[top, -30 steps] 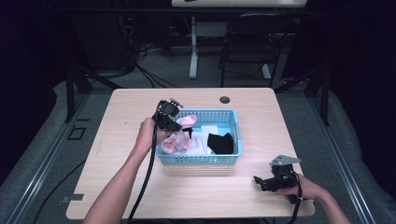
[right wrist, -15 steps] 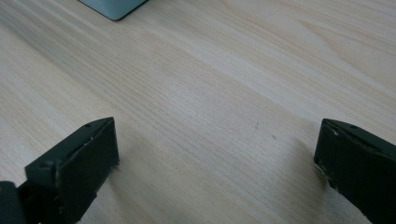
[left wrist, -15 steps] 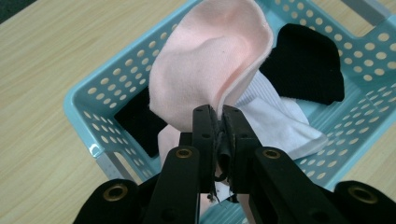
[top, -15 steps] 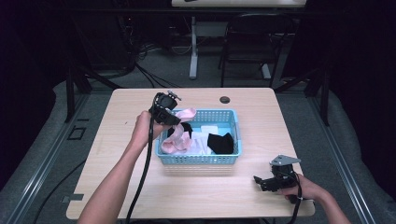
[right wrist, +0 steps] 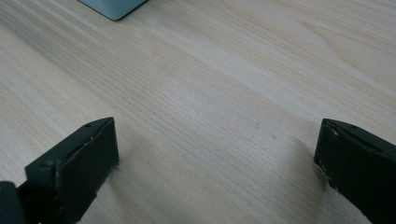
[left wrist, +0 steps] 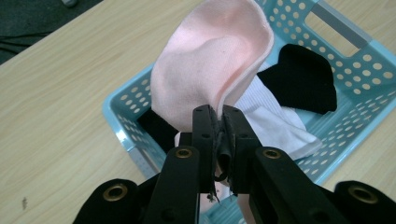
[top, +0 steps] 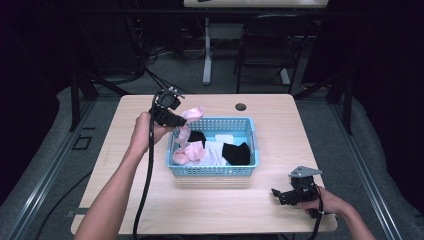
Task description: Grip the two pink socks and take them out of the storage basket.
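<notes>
Left gripper [left wrist: 218, 122]: my jaws are clamped on the pink sock [left wrist: 210, 79], lifted above the blue basket's [top: 250, 167] left end.
Right gripper [top: 283, 195]: jaws spread wide, empty, low over the desk [right wrist: 210, 102].
Basket: black and white socks inside.

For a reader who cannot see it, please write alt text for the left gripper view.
The left gripper, jaws shut, pinches the edge of a pink sock and holds it above a light blue perforated basket on a wooden table. Inside the basket lie a black sock and a white sock.
</notes>
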Action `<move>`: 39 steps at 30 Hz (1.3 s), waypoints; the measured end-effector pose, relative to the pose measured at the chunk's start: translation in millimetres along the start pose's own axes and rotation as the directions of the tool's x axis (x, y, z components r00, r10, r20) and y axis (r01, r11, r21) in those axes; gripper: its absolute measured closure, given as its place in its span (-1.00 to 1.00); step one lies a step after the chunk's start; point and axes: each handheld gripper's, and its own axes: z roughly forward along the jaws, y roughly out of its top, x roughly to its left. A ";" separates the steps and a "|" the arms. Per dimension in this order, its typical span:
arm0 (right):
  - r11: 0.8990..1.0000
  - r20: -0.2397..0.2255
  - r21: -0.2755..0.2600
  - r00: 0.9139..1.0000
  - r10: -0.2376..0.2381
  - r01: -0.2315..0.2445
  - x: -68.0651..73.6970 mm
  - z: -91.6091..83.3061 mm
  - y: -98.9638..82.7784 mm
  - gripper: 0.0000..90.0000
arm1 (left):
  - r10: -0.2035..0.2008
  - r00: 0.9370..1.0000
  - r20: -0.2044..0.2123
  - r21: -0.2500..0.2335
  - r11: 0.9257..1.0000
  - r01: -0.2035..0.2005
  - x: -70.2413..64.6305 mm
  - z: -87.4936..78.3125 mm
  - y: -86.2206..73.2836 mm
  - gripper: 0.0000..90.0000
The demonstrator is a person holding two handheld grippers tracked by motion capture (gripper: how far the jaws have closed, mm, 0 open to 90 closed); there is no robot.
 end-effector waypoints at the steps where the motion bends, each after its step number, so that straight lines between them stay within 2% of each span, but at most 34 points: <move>1: 1.000 0.000 0.000 1.000 0.000 0.000 0.0 0.0 0.0 -1.00 | -0.005 1.000 -0.001 -0.005 1.000 0.005 1.8 -2.5 -0.8 0.87; 12: 1.000 0.000 0.000 1.000 0.001 -0.001 0.0 0.0 0.0 -1.00 | -0.070 0.997 -0.032 -0.057 0.996 0.068 29.2 -38.6 -16.3 0.87; 21: 1.000 0.000 0.000 1.000 0.000 0.000 0.1 0.0 0.0 -1.00 | -0.112 0.992 -0.062 -0.057 0.993 0.108 49.1 -56.4 -36.6 0.87; 27: 1.000 0.000 0.000 1.000 0.000 0.000 0.1 0.0 0.0 -1.00 | -0.149 0.986 -0.078 -0.053 0.988 0.146 63.1 -63.1 -52.8 0.87; 33: 1.000 0.000 0.000 1.000 0.000 0.000 0.1 0.0 0.0 -1.00 | -0.186 0.978 -0.094 -0.021 0.983 0.185 78.5 -65.5 -70.5 0.86; 39: 1.000 -0.001 -0.002 1.000 0.001 -0.001 0.2 0.0 0.0 -1.00 | -0.231 0.968 -0.096 0.002 0.973 0.233 92.3 -64.0 -88.7 0.86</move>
